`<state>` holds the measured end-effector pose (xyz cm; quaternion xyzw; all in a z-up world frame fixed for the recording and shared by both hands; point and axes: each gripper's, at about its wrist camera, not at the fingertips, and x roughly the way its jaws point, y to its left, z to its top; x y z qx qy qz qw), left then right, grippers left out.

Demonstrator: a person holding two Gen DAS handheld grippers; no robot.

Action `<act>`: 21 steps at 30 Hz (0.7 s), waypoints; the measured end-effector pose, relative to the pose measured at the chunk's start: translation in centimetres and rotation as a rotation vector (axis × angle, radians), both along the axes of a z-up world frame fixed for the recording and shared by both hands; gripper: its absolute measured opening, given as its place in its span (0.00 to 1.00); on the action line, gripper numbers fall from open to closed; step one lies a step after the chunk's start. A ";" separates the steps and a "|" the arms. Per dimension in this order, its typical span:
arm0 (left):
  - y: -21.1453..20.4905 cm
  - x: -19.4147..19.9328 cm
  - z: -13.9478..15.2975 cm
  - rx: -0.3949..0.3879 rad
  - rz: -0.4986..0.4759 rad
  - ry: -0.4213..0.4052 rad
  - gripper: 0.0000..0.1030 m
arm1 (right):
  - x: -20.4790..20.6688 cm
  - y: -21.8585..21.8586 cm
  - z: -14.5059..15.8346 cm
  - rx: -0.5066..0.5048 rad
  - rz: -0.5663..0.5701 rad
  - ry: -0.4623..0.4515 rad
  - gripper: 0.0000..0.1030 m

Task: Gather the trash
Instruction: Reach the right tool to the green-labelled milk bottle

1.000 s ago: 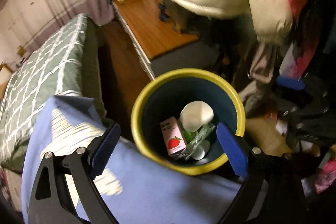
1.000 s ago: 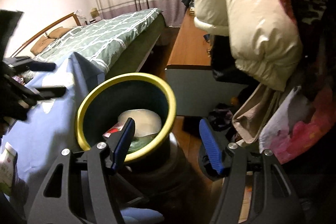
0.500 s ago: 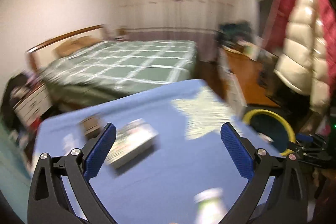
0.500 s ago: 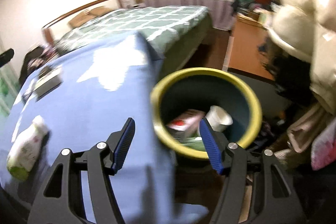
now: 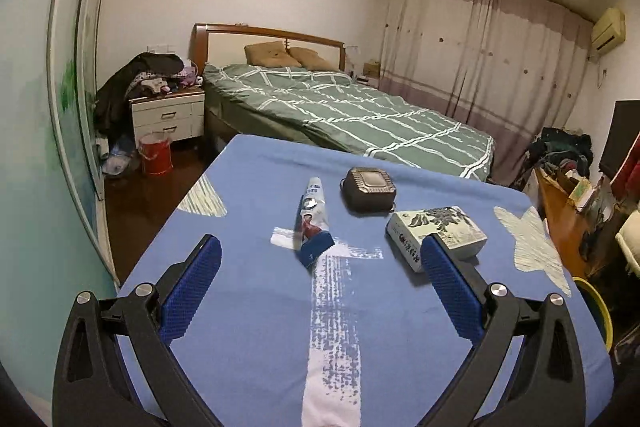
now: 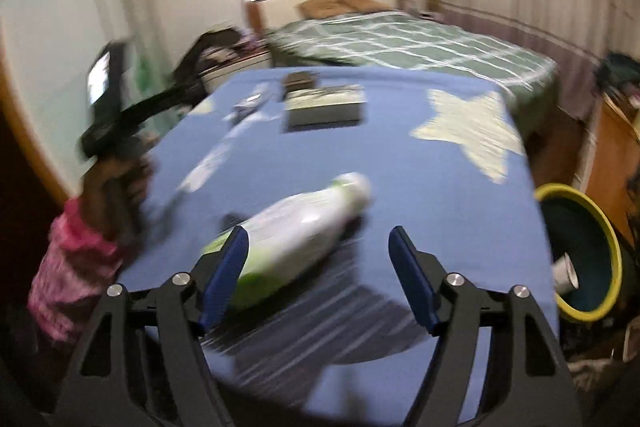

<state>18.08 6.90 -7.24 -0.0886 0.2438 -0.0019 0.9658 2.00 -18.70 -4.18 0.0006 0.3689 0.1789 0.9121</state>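
A blue-and-white squeezed tube (image 5: 313,223) lies on the blue tablecloth (image 5: 248,307), just ahead of my open left gripper (image 5: 318,279), which holds nothing. A white and green bottle (image 6: 296,239) lies on its side on the same cloth, in the blurred right wrist view. My right gripper (image 6: 318,267) hangs over it with its jaws opening; the pads do not touch it. The yellow-rimmed bin (image 6: 580,251) stands past the table's right edge with a cup inside; its rim (image 5: 596,303) shows in the left wrist view too.
A dark square device (image 5: 370,189) and a patterned box (image 5: 438,237) lie on the cloth beyond the tube. A green bed (image 5: 360,115), a nightstand (image 5: 168,115) and a red bucket (image 5: 156,153) stand behind. A hand in a pink sleeve (image 6: 76,259) holds the left gripper.
Both grippers have swung away from the bin to the blue table. The left now faces the tube, the right the bottle, and both sets of jaws stand wider than before.
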 end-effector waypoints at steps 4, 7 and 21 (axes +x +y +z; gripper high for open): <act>-0.6 -0.4 -0.2 0.021 -0.012 -0.009 0.95 | -0.2 3.1 -2.1 -0.056 0.066 0.050 0.67; -1.4 -0.3 -0.2 0.030 -0.023 -0.009 0.95 | 0.4 3.7 -4.0 -0.062 0.061 0.089 0.67; -2.3 -0.5 -0.5 0.064 -0.050 0.005 0.95 | 5.0 -5.7 -4.5 -0.025 -0.244 0.053 0.67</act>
